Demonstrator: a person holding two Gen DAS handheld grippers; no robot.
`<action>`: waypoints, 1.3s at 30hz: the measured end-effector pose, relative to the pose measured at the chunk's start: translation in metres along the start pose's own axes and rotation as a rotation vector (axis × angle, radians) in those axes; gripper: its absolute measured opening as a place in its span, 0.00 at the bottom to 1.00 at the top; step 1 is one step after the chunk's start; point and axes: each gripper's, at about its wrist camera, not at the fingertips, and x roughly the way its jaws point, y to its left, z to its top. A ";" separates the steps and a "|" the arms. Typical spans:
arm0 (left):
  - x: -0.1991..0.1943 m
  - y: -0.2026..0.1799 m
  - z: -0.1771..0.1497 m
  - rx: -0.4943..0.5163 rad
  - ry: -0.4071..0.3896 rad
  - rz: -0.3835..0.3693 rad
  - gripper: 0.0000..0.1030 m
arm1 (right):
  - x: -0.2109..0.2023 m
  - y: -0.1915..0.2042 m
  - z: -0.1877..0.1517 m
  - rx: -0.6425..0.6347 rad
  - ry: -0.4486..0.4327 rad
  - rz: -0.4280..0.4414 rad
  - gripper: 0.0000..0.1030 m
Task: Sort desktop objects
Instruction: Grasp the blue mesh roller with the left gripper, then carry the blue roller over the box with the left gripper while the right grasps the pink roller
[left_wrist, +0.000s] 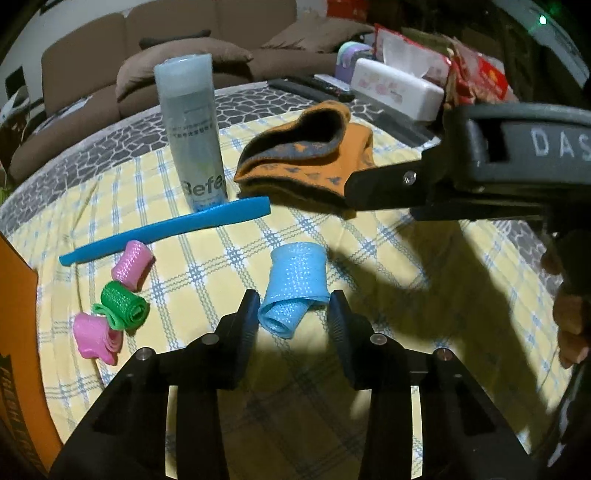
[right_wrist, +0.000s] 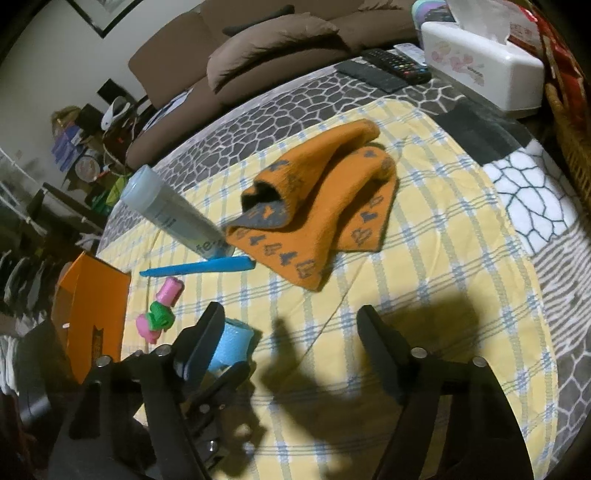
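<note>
The yellow checked cloth (left_wrist: 406, 258) covers the table, with the folded orange cloth (left_wrist: 303, 162) lying at about 12 o'clock in the left wrist view. The upright bottle (left_wrist: 192, 133) stands at 11 o'clock, the blue stick (left_wrist: 166, 229) lying at its foot. The blue roll (left_wrist: 293, 288) lies on the cloth between the spread fingers of the left gripper (left_wrist: 293, 306); whether they touch it is hard to judge. At 9 o'clock sit a pink roll (left_wrist: 132, 264), a green roll (left_wrist: 122, 304) and another pink roll (left_wrist: 96, 339), bunched together. The right gripper (right_wrist: 291, 336) is released, holding nothing, above bare cloth.
</note>
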 end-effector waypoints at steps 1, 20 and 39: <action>-0.001 0.002 -0.001 -0.011 -0.002 -0.002 0.34 | 0.001 0.002 0.000 -0.003 0.004 0.004 0.70; -0.144 0.091 0.006 -0.223 -0.180 0.077 0.34 | 0.012 0.072 -0.007 -0.091 0.022 0.097 0.65; -0.185 0.145 -0.019 -0.327 -0.218 0.096 0.34 | 0.071 0.160 -0.030 -0.162 0.134 0.168 0.43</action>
